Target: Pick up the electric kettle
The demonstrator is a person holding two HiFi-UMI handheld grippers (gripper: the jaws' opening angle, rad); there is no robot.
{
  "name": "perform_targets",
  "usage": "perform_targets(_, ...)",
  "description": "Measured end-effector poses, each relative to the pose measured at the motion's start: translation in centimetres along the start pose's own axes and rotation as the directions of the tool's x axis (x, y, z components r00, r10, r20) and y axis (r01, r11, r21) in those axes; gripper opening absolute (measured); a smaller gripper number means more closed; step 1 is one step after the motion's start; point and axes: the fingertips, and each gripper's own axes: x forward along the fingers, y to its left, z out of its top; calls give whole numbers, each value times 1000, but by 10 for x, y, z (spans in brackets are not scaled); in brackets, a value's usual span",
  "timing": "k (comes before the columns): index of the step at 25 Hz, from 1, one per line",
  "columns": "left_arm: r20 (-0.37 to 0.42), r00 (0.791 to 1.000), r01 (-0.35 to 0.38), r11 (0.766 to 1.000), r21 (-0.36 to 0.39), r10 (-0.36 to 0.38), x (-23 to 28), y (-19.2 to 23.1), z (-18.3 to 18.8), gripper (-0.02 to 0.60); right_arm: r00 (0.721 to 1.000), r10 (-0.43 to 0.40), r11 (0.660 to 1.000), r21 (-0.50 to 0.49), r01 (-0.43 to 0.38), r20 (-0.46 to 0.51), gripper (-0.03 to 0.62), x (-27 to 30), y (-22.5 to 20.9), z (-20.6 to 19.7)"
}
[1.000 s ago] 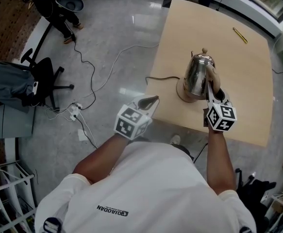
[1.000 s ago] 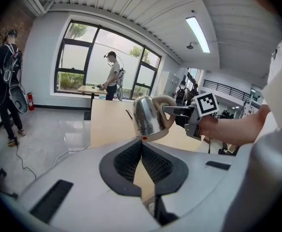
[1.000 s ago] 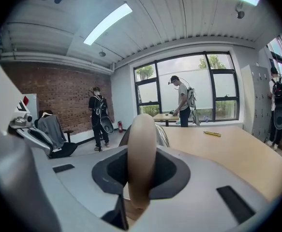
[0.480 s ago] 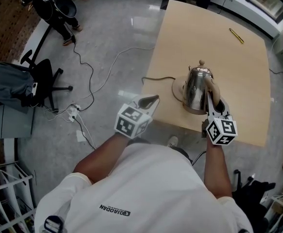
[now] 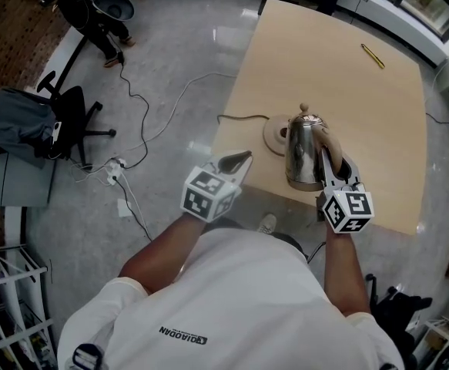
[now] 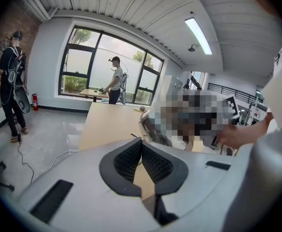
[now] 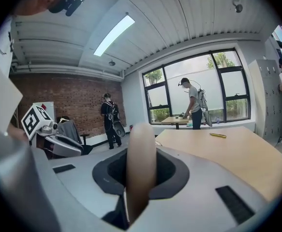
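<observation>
The steel electric kettle (image 5: pixel 303 154) hangs clear of its round base (image 5: pixel 274 136), near the table's front edge. My right gripper (image 5: pixel 330 165) is shut on the kettle's tan wooden handle (image 5: pixel 326 140). Its jaws have just been closing further, with the handle between them. In the right gripper view the handle (image 7: pixel 141 149) fills the gap between the dark pads. My left gripper (image 5: pixel 242 159) hovers over the floor off the table's front left corner, shut and empty. In the left gripper view its pads (image 6: pixel 150 161) meet at the tips, and the kettle (image 6: pixel 153 133) shows partly beyond them.
The wooden table (image 5: pixel 378 122) carries a yellow pen (image 5: pixel 373 55) at its far side. A cord (image 5: pixel 239 118) runs from the base off the left edge. Cables and a power strip (image 5: pixel 116 177) lie on the floor by an office chair (image 5: pixel 47 122). People stand in the background.
The kettle has come up off its base and moved toward the table's front edge with my right gripper, and the base now shows bare. My left gripper holds the same spot in the head view.
</observation>
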Motion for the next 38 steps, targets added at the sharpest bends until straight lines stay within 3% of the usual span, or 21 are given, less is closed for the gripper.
perform_targets(8, 40, 995, -88, 995, -39, 90, -15, -17, -13, -5, 998, 64, 998, 5, -64, -15, 74, -17, -3, -13)
perform_targets(16, 19, 997, -77, 997, -13, 77, -33, -16, -18, -5, 999, 40, 999, 31, -40, 5, 74, -29, 8, -14)
perform_targets(28, 16, 998, 62, 997, 50, -63, -64, 2, -20, -5, 995, -101, 993, 65, 99, 18, 74, -51, 55, -21)
perform_targets(38, -6, 980, 198, 975, 100, -199, -108, 14, -35, -5, 972, -234, 968, 94, 231, 15, 74, -80, 113, -26)
